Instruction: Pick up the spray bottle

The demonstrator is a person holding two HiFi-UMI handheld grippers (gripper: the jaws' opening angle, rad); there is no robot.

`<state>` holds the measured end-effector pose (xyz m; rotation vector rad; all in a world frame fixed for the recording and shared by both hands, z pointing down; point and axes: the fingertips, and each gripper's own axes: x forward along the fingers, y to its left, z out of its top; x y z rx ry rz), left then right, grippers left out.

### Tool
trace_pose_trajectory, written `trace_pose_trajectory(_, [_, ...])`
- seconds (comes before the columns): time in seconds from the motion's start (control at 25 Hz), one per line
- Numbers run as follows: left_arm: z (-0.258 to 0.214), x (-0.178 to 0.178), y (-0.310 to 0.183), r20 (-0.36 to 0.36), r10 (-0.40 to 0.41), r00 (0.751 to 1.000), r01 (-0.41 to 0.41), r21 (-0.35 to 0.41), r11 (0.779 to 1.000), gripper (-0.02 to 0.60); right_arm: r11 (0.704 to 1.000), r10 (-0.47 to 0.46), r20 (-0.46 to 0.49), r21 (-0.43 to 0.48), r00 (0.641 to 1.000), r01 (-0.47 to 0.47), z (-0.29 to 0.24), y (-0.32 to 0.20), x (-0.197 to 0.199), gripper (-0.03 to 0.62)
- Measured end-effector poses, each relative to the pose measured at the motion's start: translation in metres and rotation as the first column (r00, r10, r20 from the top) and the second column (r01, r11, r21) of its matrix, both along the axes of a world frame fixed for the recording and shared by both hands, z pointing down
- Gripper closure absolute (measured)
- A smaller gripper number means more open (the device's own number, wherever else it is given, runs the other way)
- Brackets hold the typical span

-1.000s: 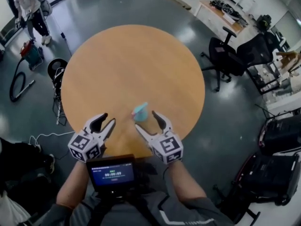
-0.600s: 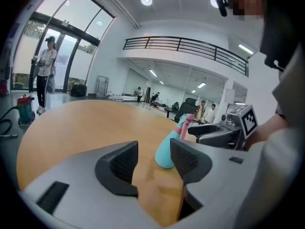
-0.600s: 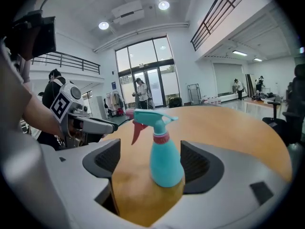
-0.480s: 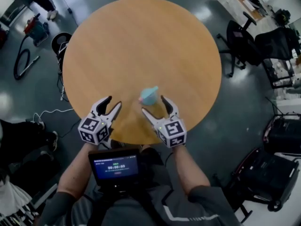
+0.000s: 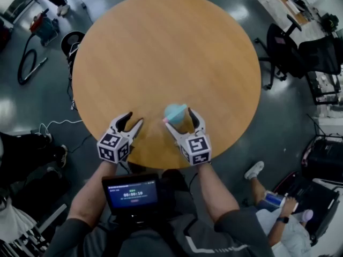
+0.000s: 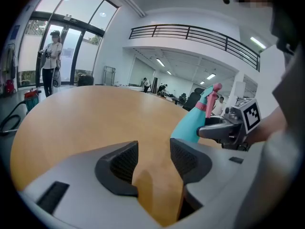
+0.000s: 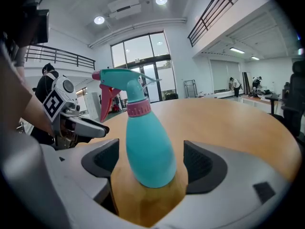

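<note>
A teal spray bottle [image 7: 147, 147] with a pink collar and pink trigger stands upright on the round wooden table [image 5: 161, 52], near its front edge. My right gripper [image 5: 180, 119] is around it, jaws opening, the bottle [image 5: 174, 112] between the pads with a gap on each side. My left gripper [image 5: 130, 122] is open and holds nothing, low over the table to the left of the bottle [image 6: 194, 123]. In the left gripper view, wood shows between its pads [image 6: 125, 162].
Black office chairs [image 5: 289, 47] stand to the right of the table. A vacuum hose [image 5: 27, 63] and a cable lie on the floor at left. A person [image 5: 281, 218] crouches at the lower right. A screen [image 5: 131, 193] hangs at my chest.
Both grippers have sunk toward the table and gone forward. The right one has come round the bottle and both have opened wider. The view has swung so that the table sits higher.
</note>
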<state>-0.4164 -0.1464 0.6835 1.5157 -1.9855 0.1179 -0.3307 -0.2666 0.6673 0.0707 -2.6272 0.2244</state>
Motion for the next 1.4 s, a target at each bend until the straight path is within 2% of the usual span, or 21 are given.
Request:
trace_pose_trajectory(0.32, [0.009,0.001,-0.002,-0.018,0.001,1.000,-0.001,-0.008,1.000,0.364,0.998,-0.057,-0.026,0.023,0.998,0.058,0.016,0.009,-0.023,0.160])
trace_pose_trajectory(0.44, [0.008,-0.005,0.004,0.003,-0.014,1.000,0.014,-0.018,1.000,0.405,0.998,-0.051,-0.021,0.046,0.998,0.052,0.018,0.007,-0.029,0.160])
trace_pose_trajectory(0.68, [0.005,-0.013,0.013,0.010,-0.040,0.999,0.040,-0.016,0.999,0.412,0.993,-0.073,-0.025,0.088,0.997,0.075,0.026,0.008,-0.041,0.160])
trace_pose_trajectory(0.76, [0.003,-0.014,0.015,0.021,-0.041,0.999,0.042,-0.019,0.999,0.474,0.993,-0.078,-0.040,0.090,0.996,0.081,0.030,0.009,-0.043,0.160])
trace_pose_trajectory(0.88, [0.001,-0.017,0.019,0.020,-0.055,0.998,0.055,-0.014,0.998,0.495,0.991,-0.087,-0.047,0.095,0.995,0.091,0.032,0.011,-0.046,0.160])
trace_pose_trajectory(1.0, [-0.007,-0.020,0.020,0.014,-0.065,0.998,0.065,0.012,0.998,0.523,0.990,-0.097,-0.055,0.092,0.994,0.102,0.032,0.012,-0.048,0.162])
trace_pose_trajectory(1.16, [-0.025,-0.014,0.014,0.026,-0.055,0.998,0.053,0.066,0.996,0.525,0.991,-0.101,-0.045,0.082,0.994,0.105,0.024,0.009,-0.040,0.164])
trace_pose_trajectory(1.28, [-0.041,-0.020,0.016,0.040,-0.081,0.996,0.077,0.101,0.992,0.525,0.991,-0.109,-0.024,0.079,0.994,0.111,0.007,0.006,-0.040,0.164])
trace_pose_trajectory(1.4, [-0.064,-0.027,0.018,0.059,-0.115,0.992,0.105,0.153,0.983,0.560,0.991,-0.114,0.006,0.068,0.993,0.113,-0.017,0.003,-0.043,0.164])
